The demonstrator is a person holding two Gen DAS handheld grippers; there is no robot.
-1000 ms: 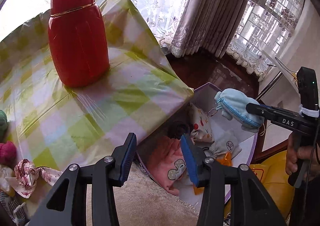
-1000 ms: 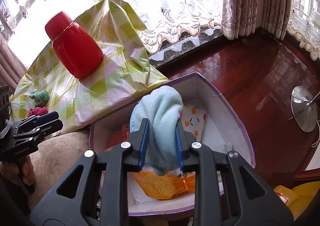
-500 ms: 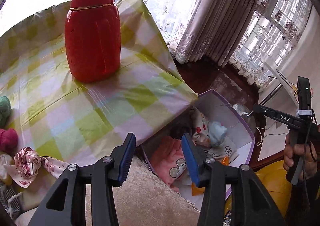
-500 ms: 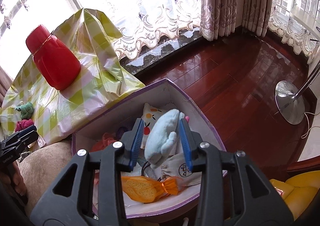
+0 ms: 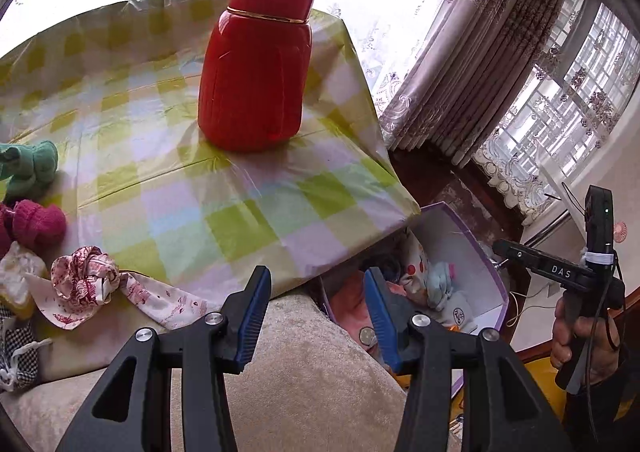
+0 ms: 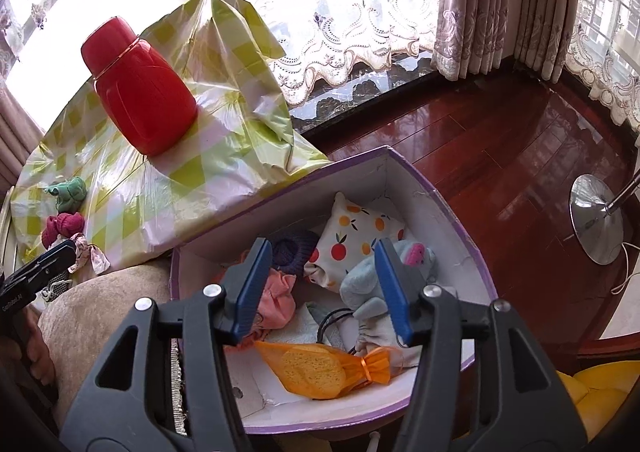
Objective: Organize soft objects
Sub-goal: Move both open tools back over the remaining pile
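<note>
Dropped since a second ago: light-blue plush toy (image 6: 384, 284), then pinched in the right hand-held gripper (image 6: 324, 288), now lying loose inside the purple-rimmed box (image 6: 436, 200), toward the box's right wall, partly behind the right blue pad (image 6: 394, 292). Jaws of that gripper opening, nothing pressed between the pads, only box contents seen beyond the gap. Resting in the box alongside the toy: fruit-print pouch (image 6: 356, 236) toward the far corner, dark knitted piece (image 6: 290, 250) to its left, pink cloth (image 6: 278, 294) near the left wall, orange mesh bag holding a yellow sponge (image 6: 320, 366) by the near rim, pale drawstring bag (image 6: 376, 332) just under the toy.

Left hand-held gripper (image 5: 316, 308) partly open and empty, hovering above beige upholstery (image 5: 312, 380) by the near edge of the bench (image 5: 224, 220), shifted leftward across the scene against the earlier view. Bench draped in green-checked plastic sheet, red thermos (image 5: 256, 68) upright near its far edge. Gathered at the bench's left edge: green knitted item (image 5: 30, 168), magenta knitted item (image 5: 36, 224), red-and-white printed cloth (image 5: 92, 276) nearest the front edge. Box standing off the bench's right corner, lower than the top, above a dark wooden floor (image 6: 520, 148). Chrome stand base (image 6: 596, 220) on that floor, well apart from the box.
</note>
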